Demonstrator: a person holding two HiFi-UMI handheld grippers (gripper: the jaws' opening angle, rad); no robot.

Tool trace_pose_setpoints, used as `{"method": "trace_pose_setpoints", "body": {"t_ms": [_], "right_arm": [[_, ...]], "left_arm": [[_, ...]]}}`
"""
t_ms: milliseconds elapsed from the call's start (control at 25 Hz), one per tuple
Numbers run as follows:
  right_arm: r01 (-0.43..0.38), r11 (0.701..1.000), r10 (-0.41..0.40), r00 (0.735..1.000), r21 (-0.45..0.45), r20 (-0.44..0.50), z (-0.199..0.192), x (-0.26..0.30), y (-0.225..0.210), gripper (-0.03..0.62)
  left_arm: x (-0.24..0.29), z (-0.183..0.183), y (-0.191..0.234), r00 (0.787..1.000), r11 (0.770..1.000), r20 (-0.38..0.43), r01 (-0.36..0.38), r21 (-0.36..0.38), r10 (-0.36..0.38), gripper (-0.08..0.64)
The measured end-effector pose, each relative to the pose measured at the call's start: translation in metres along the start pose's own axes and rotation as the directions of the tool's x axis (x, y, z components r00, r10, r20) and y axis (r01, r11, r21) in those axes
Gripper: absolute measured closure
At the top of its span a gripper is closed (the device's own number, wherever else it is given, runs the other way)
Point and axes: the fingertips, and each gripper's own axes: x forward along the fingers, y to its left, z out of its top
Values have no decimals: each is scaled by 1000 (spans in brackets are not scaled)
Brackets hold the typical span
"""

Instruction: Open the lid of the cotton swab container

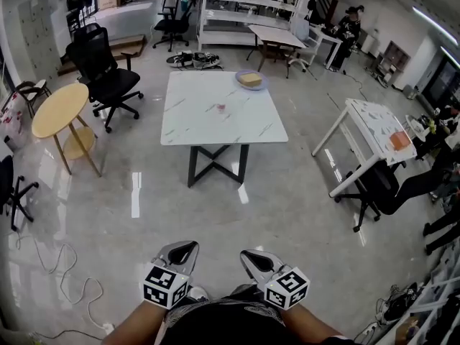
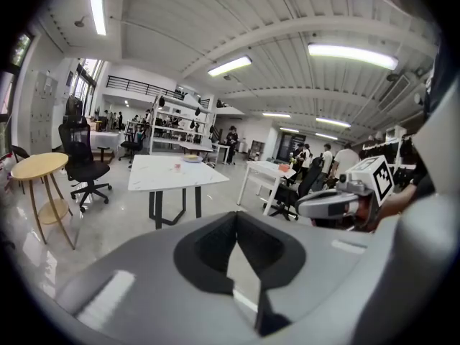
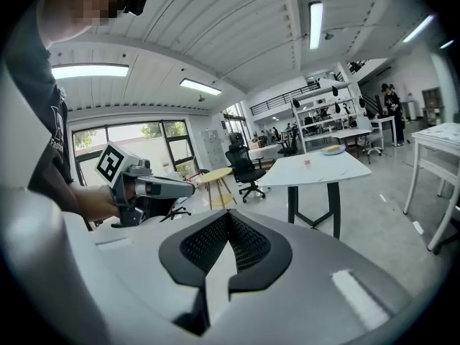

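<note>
Two grippers, and both sets of fingers are pressing together on nothing at all. The left gripper (image 1: pixel 188 247) and right gripper (image 1: pixel 249 254) are poking in side by side at the bottom of the head view. Each gripper view is showing its own jaws meeting with no gap.

Biggest thing out past the fingertips is the white marble table (image 1: pixel 215 124), standing well ahead of both grippers. A black office chair (image 1: pixel 108 77) and a round wooden table (image 1: pixel 59 110) are sitting off to the left of the left fingers.

At the marble table's far end a plate (image 1: pixel 250 80) is holding something yellowish, and I can't make out what. Nearer the middle a small pinkish thing (image 1: pixel 221 108) is sitting, well clear of all the fingers. It's too tiny to tell whether that's the cotton swab container, and no lid is showing.

The person is getting cut off at the head view's bottom edge. The gripper views are showing the ceiling lights, which the head view isn't. Each one is also catching the other gripper sideways. Only the head view is showing the cable (image 1: pixel 65 279) lying on the floor left of the left fingers.
</note>
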Motion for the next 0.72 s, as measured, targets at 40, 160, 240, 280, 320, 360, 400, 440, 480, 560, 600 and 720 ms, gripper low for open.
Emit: {"method": "trace_pose_setpoints", "body": {"t_ms": [40, 160, 240, 280, 320, 360, 400, 440, 480, 560, 600, 720], "right_arm": [[7, 1000, -7, 1000, 8, -1, -3, 2, 3, 592], [9, 1000, -9, 1000, 20, -19, -11, 11, 13, 593], [8, 1000, -7, 1000, 26, -31, -12, 16, 18, 592], [9, 1000, -8, 999, 27, -31, -11, 18, 18, 593], [12, 1000, -11, 1000, 28, -28, -8, 21, 17, 593], [14, 999, -14, 1000, 28, -24, -5, 24, 15, 592], [17, 999, -16, 1000, 29, -20, -2, 28, 12, 592], [18, 999, -17, 1000, 30, -18, 0, 31, 9, 593], [17, 999, -17, 1000, 32, -16, 1, 34, 6, 592], [14, 999, -14, 1000, 33, -16, 4, 42, -1, 592], [14, 999, -13, 1000, 33, -14, 5, 47, -6, 592], [17, 999, -17, 1000, 44, -4, 15, 64, -25, 592]], "left_arm": [[-1, -2, 2, 1000, 1000, -2, 7, 2, -7, 502], [-5, -6, 10, 1000, 1000, -9, 24, 0, -24, 502], [-8, -8, 15, 1000, 1000, -14, 26, -7, -26, 502], [-9, -8, 19, 1000, 1000, -14, 26, -10, -26, 502], [-9, -8, 22, 1000, 1000, -15, 25, -11, -25, 502], [-8, -7, 26, 1000, 1000, -14, 23, -12, -23, 502], [-6, -6, 30, 1000, 1000, -13, 20, -13, -20, 502], [-4, -4, 33, 1000, 1000, -12, 17, -16, -17, 502], [-2, -3, 35, 1000, 1000, -10, 16, -21, -16, 502], [4, -1, 38, 1000, 999, -8, 19, -33, -19, 502], [8, -1, 40, 1000, 999, -10, 21, -39, -22, 502], [21, 1, 48, 999, 999, -27, 20, -45, -22, 502]]}}
